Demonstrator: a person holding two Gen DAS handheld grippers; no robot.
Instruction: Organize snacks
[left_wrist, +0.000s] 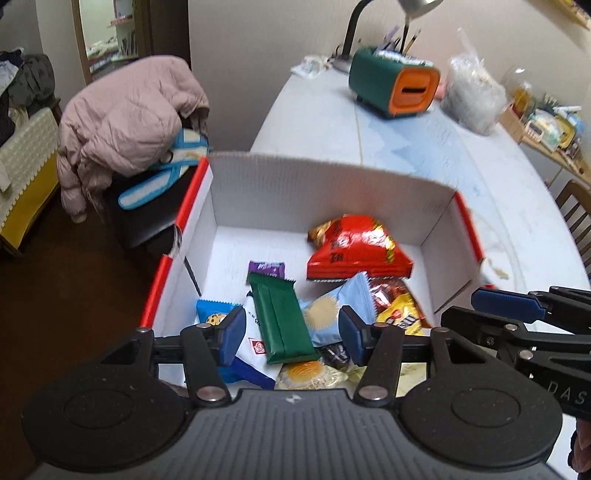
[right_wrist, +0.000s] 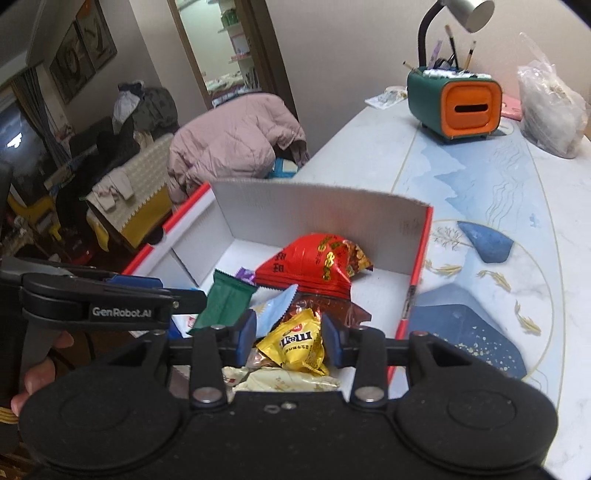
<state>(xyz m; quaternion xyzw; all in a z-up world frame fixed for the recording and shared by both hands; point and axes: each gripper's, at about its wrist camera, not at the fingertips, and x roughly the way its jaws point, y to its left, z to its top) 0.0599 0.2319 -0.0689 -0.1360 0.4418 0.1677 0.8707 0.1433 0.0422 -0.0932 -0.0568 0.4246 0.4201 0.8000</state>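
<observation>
While both hand-held grippers (left_wrist: 291, 334) (right_wrist: 290, 338) hover open and empty, the green bar (left_wrist: 282, 321) points lengthwise toward the box's far wall (left_wrist: 332, 192).

Dim, soft indoor light is filling both wrist views, with blur spreading and strong fisheye bending toward the edges.

The pale tabletop (right_wrist: 461, 173) and the white box wall (left_wrist: 314, 192) are catching most of the light, while the room at the left is sinking into murky brown shadow. Shadows are staying faint and soft. The red snack bag (left_wrist: 356, 251) and the yellow candy packet (right_wrist: 297, 345) are throwing small glossy highlights. Everything is looking slightly smeared and grainy. The box rim and table edge are curving, and dark vignette corners are showing at the upper right of both views. A screen (right_wrist: 18, 144) is glowing white at the far left.
</observation>
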